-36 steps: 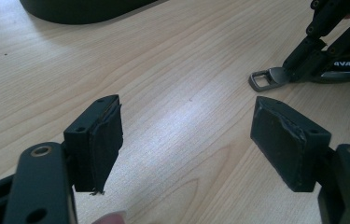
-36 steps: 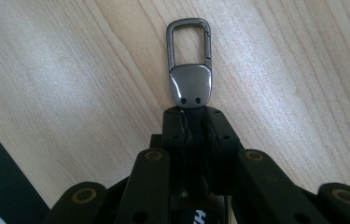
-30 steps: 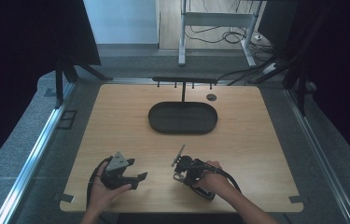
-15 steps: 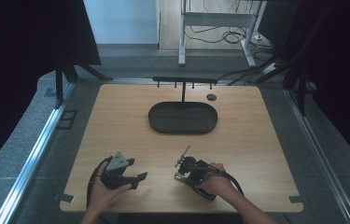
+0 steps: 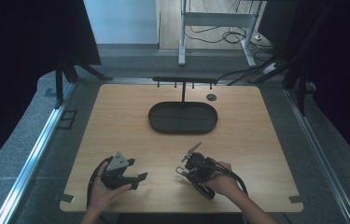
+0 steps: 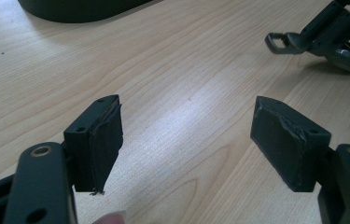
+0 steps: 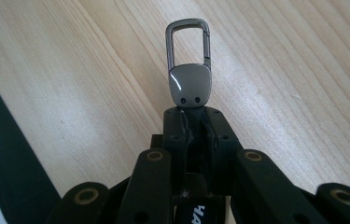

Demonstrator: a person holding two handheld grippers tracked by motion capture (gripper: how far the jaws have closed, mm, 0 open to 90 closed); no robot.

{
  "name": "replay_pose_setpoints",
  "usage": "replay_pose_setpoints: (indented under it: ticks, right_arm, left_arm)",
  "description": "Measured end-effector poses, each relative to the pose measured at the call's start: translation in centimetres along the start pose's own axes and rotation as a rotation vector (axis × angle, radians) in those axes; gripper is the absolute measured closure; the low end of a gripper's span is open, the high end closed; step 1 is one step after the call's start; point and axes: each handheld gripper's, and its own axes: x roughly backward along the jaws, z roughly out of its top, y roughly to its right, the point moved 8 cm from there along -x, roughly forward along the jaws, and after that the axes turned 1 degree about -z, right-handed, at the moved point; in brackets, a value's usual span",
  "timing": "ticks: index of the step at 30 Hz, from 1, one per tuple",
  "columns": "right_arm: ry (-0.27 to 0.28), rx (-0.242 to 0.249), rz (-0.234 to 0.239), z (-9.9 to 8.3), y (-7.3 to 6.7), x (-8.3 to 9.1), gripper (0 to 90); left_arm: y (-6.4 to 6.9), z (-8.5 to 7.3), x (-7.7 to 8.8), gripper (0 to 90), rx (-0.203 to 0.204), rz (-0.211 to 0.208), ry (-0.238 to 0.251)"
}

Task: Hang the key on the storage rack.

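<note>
Your right gripper [image 7: 193, 116] already pinches the metal carabiner clip [image 7: 189, 70] firmly, its loop standing out just beyond the fingertips and off the table [image 5: 266, 140] — so the pick-up looks done, and carrying it away is left. Your left gripper [image 6: 186, 140] rests with fingers [image 6: 95, 140] spread wide, nothing between them. The black oval tray [image 5: 183, 117], well ahead of both grippers, appears empty — probably the clip goes there.

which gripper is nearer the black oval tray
Right, by a small margin. The right gripper, shut on a metal clip, sits just below the black oval tray toward its right end. The left gripper, jaws open, sits farther off, below its left end.
</note>
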Motion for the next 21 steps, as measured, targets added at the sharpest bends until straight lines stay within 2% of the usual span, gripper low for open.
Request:
replay_pose_setpoints:
  ticks: [11, 21]
  right_arm:
    - [0.06, -0.021, -0.008, -0.2, 0.3, 1.1, 81.1]
    - [0.08, -0.029, -0.011, -0.4, 0.4, 1.5, 81.1]
  left_arm:
    - [0.0, 0.0, -0.1, 25.7, -0.002, -0.002, -0.003]
    - [0.1, -0.1, -0.1, 25.7, 0.0, -0.002, -0.004]
